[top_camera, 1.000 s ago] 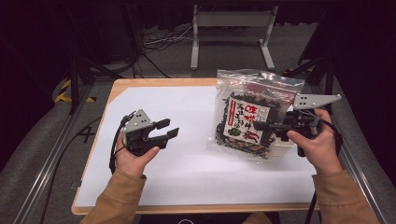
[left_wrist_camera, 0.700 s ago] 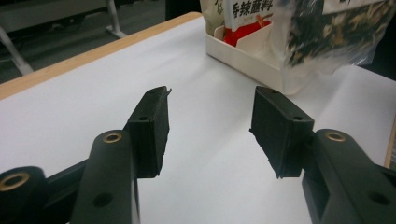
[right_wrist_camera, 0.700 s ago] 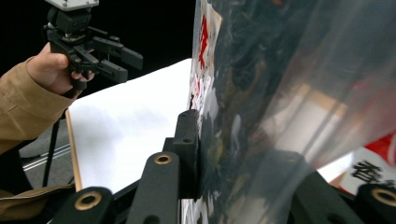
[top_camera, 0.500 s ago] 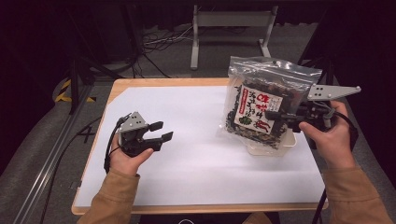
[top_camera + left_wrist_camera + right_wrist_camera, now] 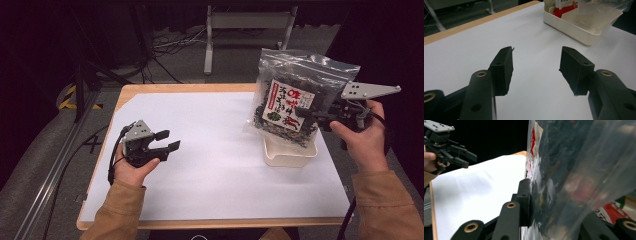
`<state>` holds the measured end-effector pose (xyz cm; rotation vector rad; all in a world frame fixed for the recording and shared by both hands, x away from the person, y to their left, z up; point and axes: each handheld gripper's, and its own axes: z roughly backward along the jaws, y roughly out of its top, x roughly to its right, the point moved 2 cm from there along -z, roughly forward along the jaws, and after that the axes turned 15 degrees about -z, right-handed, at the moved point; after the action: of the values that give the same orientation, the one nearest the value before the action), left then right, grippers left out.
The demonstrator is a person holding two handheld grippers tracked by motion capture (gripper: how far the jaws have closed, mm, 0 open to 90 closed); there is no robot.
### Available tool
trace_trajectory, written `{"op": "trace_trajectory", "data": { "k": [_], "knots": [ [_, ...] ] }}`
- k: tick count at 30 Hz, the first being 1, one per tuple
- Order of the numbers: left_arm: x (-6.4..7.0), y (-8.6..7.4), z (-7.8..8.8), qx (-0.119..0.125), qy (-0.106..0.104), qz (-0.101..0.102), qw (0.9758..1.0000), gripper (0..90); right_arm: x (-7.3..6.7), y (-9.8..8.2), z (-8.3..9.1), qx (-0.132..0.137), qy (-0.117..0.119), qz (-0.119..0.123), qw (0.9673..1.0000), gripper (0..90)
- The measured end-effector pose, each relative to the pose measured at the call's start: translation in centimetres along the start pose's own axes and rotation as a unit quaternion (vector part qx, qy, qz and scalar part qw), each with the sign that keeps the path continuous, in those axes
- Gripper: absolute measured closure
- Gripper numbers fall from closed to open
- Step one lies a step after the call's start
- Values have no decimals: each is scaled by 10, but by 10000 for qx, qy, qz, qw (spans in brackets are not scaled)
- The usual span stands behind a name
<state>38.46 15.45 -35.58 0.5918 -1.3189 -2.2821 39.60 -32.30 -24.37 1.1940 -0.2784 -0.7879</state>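
A clear bag (image 5: pixel 295 95) of dark dried bits with a red and white label hangs upright over a shallow white tray (image 5: pixel 290 156) at the table's right. My right gripper (image 5: pixel 306 116) is shut on the bag's right side. In the right gripper view one pad (image 5: pixel 524 200) presses the bag (image 5: pixel 574 170), and the other jaw is hidden behind it. At the left, my left gripper (image 5: pixel 169 141) hovers low over the white sheet. Its jaws have just been opening and stand open (image 5: pixel 536 65) with nothing between them. The tray (image 5: pixel 579 35) lies ahead of them.
The white sheet (image 5: pixel 225 150) covers a wooden table, whose edge (image 5: pixel 200 88) shows at the back. A red and white printed packet (image 5: pixel 564 8) lies in the tray. A dark floor with cables and a metal stand (image 5: pixel 250 30) lies beyond the table.
My right gripper has lifted the bag up and to the right, which uncovered the white tray beneath it. The left hand has drifted slightly left and nearer, its jaws a bit wider.
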Motion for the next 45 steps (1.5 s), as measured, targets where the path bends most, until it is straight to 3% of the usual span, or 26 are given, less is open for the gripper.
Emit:
{"op": "trace_trajectory", "data": {
  "k": [6,19,45],
  "knots": [
    [-1,-2,1,-12,20,53,10000,445,8,0,2,77,-212,219,9995,721],
    [-4,-4,2,-25,31,22,10000,445,20,-11,1,56,-797,430,9959,720],
    [-3,-6,0,-61,-13,95,9999,442,37,-44,-16,-184,-1197,243,9923,718]
  ]
}}
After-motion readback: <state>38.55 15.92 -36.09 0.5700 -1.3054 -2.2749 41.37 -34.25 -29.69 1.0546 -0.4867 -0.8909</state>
